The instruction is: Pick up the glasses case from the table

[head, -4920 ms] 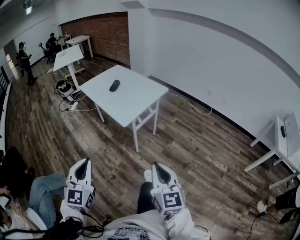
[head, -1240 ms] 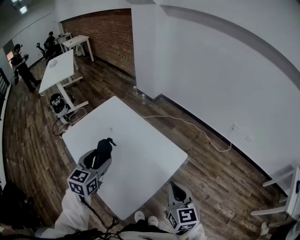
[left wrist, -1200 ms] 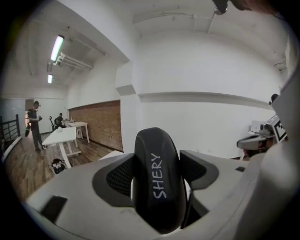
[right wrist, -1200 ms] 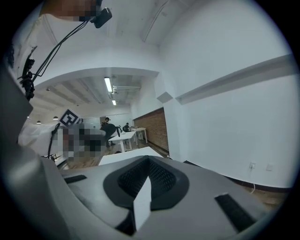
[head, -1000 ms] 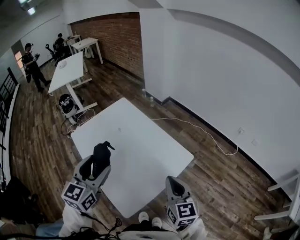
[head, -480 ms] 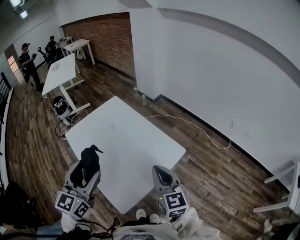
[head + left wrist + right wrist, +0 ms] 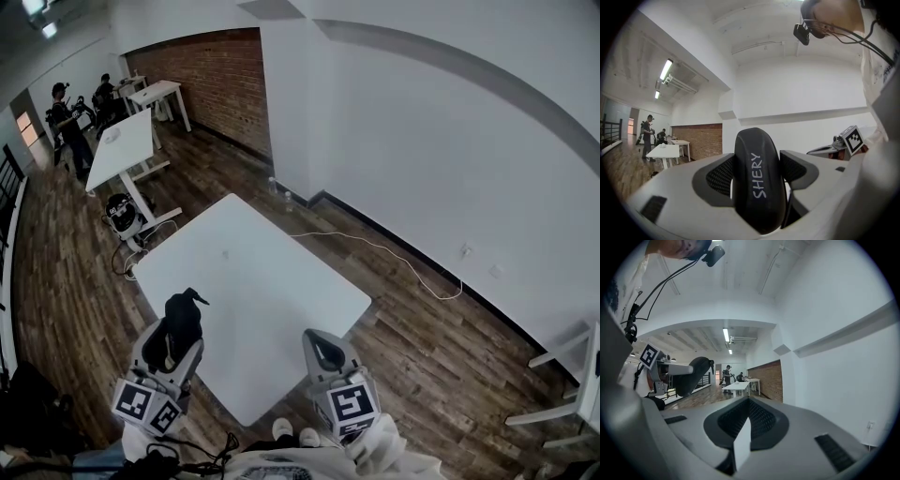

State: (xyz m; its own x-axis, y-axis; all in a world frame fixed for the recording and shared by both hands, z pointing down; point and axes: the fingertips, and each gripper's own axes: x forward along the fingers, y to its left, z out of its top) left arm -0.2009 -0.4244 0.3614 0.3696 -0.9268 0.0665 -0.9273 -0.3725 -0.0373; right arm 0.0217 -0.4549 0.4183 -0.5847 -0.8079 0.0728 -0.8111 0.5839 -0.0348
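Only left gripper view shows lettering — "SHERY" — on glasses case (image 7: 757, 180).

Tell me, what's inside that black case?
The glasses case is closed, clamped in the left gripper; only its dark shell marked SHERY shows. Its contents are hidden.

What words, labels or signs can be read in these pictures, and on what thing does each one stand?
"SHERY": in light letters along the dark case.
Marker cubes: black-and-white square patterns only, no letters or numbers.
Nothing else readable shows in any view.
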